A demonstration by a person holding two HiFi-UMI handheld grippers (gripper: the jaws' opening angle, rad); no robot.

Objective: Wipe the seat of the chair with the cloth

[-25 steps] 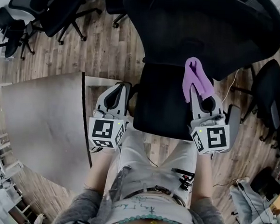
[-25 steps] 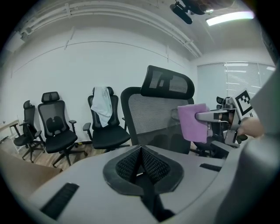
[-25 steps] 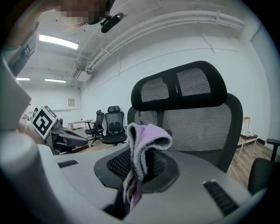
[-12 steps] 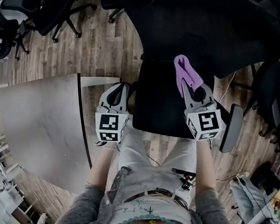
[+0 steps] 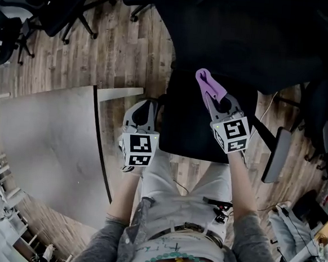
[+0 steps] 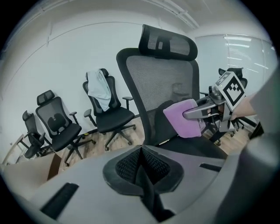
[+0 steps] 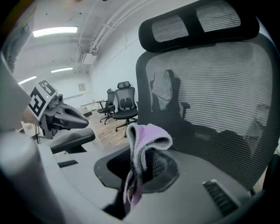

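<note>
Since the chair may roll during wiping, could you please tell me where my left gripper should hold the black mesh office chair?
Take the black mesh office chair by its near armrest pad: it is a slim, level bar close by the left gripper. Open that gripper first, then probably come from above, closing across the pad's narrow width.

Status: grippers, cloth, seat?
Right gripper shut on purple cloth, over chair seat. Left gripper shut, empty, beside seat. Nothing in the way.

Spare office chairs (image 5: 61, 3) stand on the wood floor (image 5: 130, 57), near a large grey tabletop (image 5: 44, 146).
</note>
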